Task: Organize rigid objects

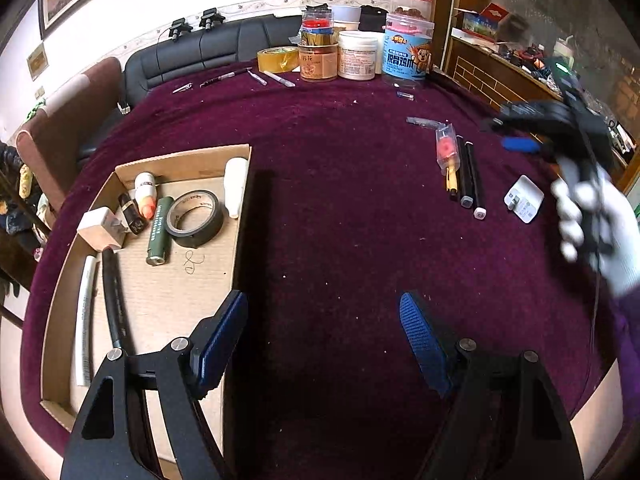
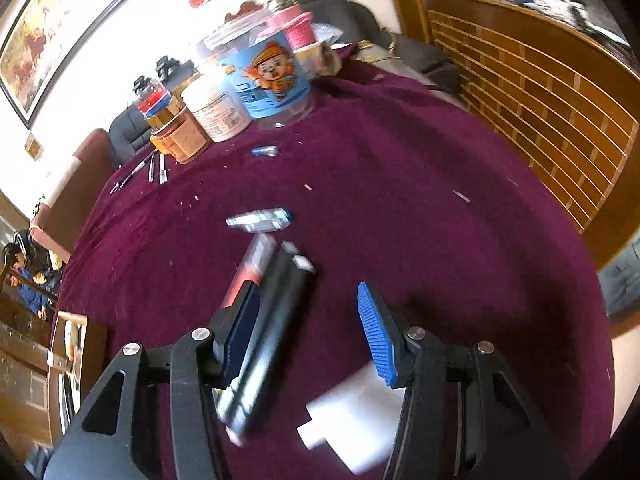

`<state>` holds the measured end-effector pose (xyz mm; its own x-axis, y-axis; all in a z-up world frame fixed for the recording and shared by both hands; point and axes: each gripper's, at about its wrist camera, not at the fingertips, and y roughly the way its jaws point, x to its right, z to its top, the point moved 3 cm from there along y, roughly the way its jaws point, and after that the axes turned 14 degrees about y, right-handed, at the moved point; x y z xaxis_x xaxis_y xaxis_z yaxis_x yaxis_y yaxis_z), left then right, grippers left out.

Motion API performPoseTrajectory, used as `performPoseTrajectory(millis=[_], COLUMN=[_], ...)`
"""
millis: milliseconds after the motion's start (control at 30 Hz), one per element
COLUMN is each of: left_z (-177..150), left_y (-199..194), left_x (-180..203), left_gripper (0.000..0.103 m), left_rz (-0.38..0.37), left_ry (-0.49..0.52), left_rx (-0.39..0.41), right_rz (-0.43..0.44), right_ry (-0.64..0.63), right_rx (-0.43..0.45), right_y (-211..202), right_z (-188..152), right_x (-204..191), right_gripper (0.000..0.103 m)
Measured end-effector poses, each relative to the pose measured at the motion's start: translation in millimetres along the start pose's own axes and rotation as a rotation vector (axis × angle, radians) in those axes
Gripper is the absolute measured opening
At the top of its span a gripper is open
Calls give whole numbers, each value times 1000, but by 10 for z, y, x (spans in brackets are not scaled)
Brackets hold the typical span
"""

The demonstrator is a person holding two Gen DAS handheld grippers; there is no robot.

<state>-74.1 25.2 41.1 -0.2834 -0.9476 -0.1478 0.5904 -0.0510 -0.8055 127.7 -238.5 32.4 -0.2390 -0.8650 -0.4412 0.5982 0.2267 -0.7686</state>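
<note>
Left of the left gripper (image 1: pixel 322 340), jaws spread and empty, several items are already boxed in the cardboard tray (image 1: pixel 180 280). Between the right gripper (image 2: pixel 308 328) jaws, parted, unpinched markers (image 2: pixel 272 320) and white charger (image 2: pixel 360 428) remain on the worktop (image 1: pixel 340 220).

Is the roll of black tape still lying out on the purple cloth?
No, the black tape roll lies inside the cardboard box, beside a green cylinder.
</note>
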Motion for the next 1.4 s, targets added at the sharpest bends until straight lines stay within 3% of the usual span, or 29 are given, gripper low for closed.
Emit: performPoseTrajectory(millis=[133, 267, 333, 400, 433, 600, 633, 733, 800, 933, 1033, 1100, 1200, 1267, 1333, 1400], left_z=[7, 13, 12, 12, 14, 11, 7, -6, -22, -37, -49, -63, -76, -63, -34, 5], left_y=[0, 49, 82, 118, 130, 202, 215, 200, 163, 11, -72, -110, -140, -153, -172, -183], left_x=[-21, -69, -98, -148, -171, -276, -282, -272, -258, -246, -243, -232, -187, -126, -53, 30], left_gripper=[74, 74, 74, 74, 74, 74, 74, 74, 74, 74, 74, 74, 74, 74, 74, 74], left_rz=[-6, -23, -31, -45, -52, -79, -83, -88, -98, -92, -113, -129, -140, -146, -149, -148], left_ry=[12, 34, 31, 21, 15, -29, -33, -35, -34, -34, -49, -54, -58, -54, -43, -31], left_rx=[36, 52, 53, 56, 60, 59, 56, 56, 55, 73, 81, 85, 81, 77, 79, 87], right_rz=[-100, -69, -39, -9, 2, 11, -13, -107, -122, -41, 143, 187, 202, 170, 130, 83], right_ry=[-76, -87, -67, -60, -77, -161, -200, -342, -406, -443, -390, -358, -243, -203, -167, -149], right_rx=[-38, -80, -141, -160, -186, -271, -266, -221, -213, -330, -492, -415, -168, -43, 101, 200], right_y=[458, 766, 943, 1000, 1016, 946, 929, 901, 871, 716, 467, 165, -421, -672, -940, -1093], right_z=[199, 388, 456, 475, 457, 234, 153, -98, -242, -666, -934, -905, -648, -535, -455, -462], right_x=[-300, -453, -483, -514, -541, -705, -762, -964, -1081, -1276, -1271, -1176, -795, -570, -301, -68], right_gripper=[49, 49, 49, 56, 60, 60, 58, 27, 21, 24, 23, 24, 31, 54, 60, 79])
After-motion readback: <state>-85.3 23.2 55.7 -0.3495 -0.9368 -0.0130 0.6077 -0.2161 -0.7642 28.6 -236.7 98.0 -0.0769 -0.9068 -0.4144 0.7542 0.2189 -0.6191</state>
